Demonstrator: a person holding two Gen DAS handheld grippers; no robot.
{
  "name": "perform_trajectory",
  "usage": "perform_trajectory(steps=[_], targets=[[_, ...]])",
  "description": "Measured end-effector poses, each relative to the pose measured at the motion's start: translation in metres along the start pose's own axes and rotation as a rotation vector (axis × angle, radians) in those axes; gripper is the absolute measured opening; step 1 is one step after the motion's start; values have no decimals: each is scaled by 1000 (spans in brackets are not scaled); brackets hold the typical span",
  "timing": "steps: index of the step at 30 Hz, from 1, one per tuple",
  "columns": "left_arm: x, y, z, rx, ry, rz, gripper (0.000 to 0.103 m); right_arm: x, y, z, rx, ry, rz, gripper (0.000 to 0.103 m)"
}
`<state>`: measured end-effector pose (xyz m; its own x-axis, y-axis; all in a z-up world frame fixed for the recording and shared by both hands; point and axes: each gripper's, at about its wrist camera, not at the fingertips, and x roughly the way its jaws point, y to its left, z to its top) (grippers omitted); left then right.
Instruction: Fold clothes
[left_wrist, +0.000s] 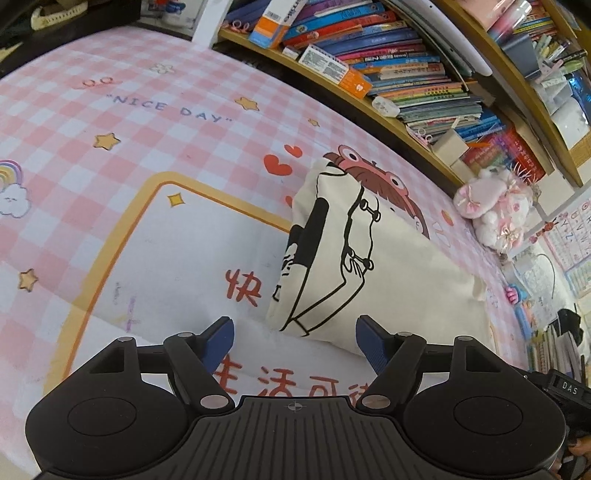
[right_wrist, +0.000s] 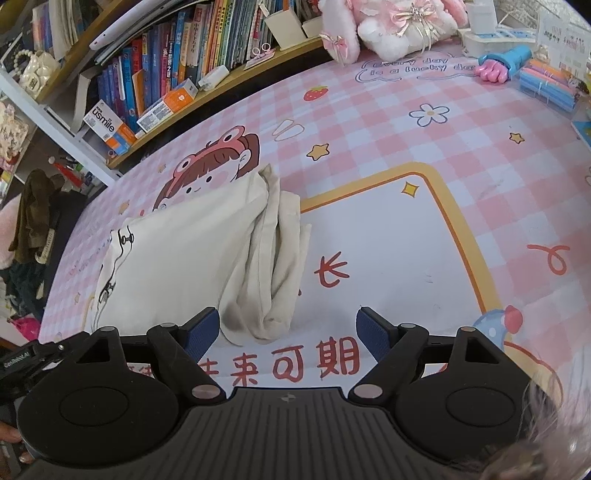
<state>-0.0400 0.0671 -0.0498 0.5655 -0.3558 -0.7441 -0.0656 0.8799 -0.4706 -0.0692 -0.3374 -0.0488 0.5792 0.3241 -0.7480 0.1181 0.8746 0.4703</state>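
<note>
- Left wrist view: my left gripper (left_wrist: 295, 341) has its jaws spread wide with nothing between them, only the printed mat (left_wrist: 173, 243) showing through the gap.
- The cream garment (left_wrist: 332, 266), partly folded and printed with a black line drawing, lies just ahead from 12 to 2 o'clock. Its near corner reaches toward my right-hand finger (left_wrist: 373, 341), but I cannot tell whether it touches it.
- A bookshelf (left_wrist: 406, 74) runs along the far edge at 1 o'clock, and a pink plush toy (left_wrist: 491, 206) sits at 3 o'clock.
- Right wrist view: my right gripper (right_wrist: 288, 332) is just as wide open and holds nothing.
- The cream garment (right_wrist: 192, 243) lies from 10 to 12 o'clock, its flat panel to the left. A loose, bunched sleeve or flap (right_wrist: 273, 266) hangs down its right side, ending just ahead of my left-hand finger (right_wrist: 201, 332).
- What I judge could go wrong: that bunched flap is layered and rumpled. If I close on it as it lies, I may pinch only the top layer, or drag the flat panel along and undo the fold.
- My two grippers stand at opposite ends, so an uneven lift could skew the cloth. The smooth mat might also let the whole piece slide.
</note>
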Motion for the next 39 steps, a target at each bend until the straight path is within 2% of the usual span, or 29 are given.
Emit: perform_trajectory(steps=[9, 13, 14, 16, 17, 18, 20, 22, 25, 28, 30, 32, 36, 39], targets=[[31, 6, 29, -73, 39, -100, 74, 15, -9, 15, 129, 25, 46, 81], [42, 5, 40, -99, 60, -133, 71, 23, -5, 20, 150, 34, 58, 77], [45, 4, 42, -98, 66, -135, 71, 25, -4, 21, 151, 36, 60, 74], [48, -1, 45, -82, 74, -123, 60, 30, -1, 23, 155, 45, 64, 61], [50, -3, 45, -68, 77, -111, 56, 32, 1, 24, 157, 49, 67, 50], [50, -5, 46, -54, 82, -100, 50, 34, 2, 23, 160, 53, 68, 43], [50, -4, 47, -46, 89, -91, 42, 35, 8, 22, 137, 50, 58, 40], [46, -3, 48, -60, 89, -98, 26, 32, 19, 22, 79, 33, 42, 32], [34, -12, 47, -3, 52, -112, 21, 24, 40, 18, -67, -15, 3, 21], [28, -22, 46, 84, 30, -100, 21, 19, 51, 13, -157, -57, -16, 20], [32, -20, 47, 89, 54, -79, 23, 21, 44, 13, -113, -48, -6, 20], [37, -13, 50, 52, 81, -85, 27, 22, 34, 15, -46, -31, 10, 22], [44, -4, 53, 1, 120, -116, 41, 24, 18, 18, 94, 6, 35, 56], [54, 0, 52, -44, 146, -160, 55, 30, 11, 16, 160, 40, 56, 61]])
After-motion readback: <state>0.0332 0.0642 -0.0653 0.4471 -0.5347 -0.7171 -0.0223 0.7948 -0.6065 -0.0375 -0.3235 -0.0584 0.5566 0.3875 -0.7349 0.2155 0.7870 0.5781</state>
